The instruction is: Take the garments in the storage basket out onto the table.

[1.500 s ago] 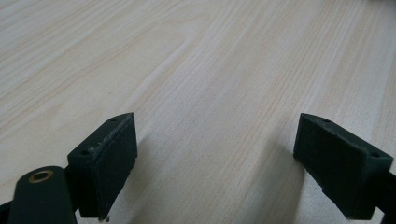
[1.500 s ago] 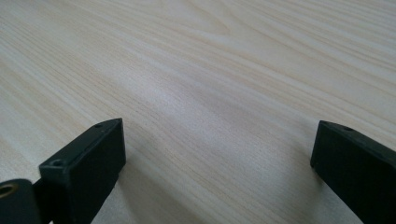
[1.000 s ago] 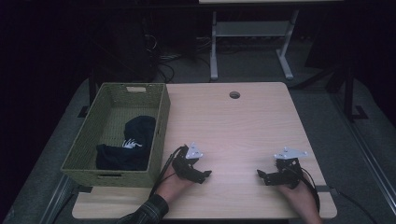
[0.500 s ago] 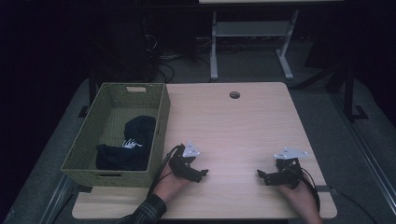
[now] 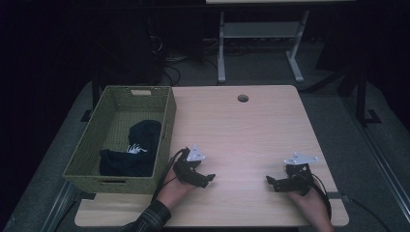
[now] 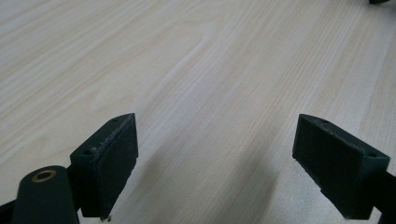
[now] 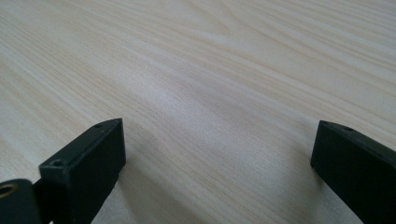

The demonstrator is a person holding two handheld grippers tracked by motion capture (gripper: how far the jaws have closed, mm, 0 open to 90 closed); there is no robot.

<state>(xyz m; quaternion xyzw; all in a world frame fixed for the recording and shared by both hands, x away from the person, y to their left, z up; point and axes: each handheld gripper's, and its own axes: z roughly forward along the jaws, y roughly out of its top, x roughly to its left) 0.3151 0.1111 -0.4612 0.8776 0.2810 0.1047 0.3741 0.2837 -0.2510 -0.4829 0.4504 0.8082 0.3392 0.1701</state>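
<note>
Both claws rest low on the wooden surface (image 5: 251, 130) near the bottom of the high view, the left claw (image 5: 207, 180) just right of the green woven basket (image 5: 167, 125) and the right claw (image 5: 270, 182) toward the lower right; each is spread wide with nothing between its jaws, and both gripper views look along bare wood grain between the parted black pads. Nearest to the left claw is the dark garment (image 5: 130, 152), bunched in the near half of the basket at the left of the frame, lying against the basket's right wall and well apart from the right claw. I judge this to be a waiting or starting stage, with no grasp begun. A likely next move calls for the left claw to rise over the basket's rim, come down onto the cloth and close on a fold thick enough to hold, since the soft fabric may slip or drag. A small white print shows on the garment, too small to read; no other brand or writing can be made out.
</note>
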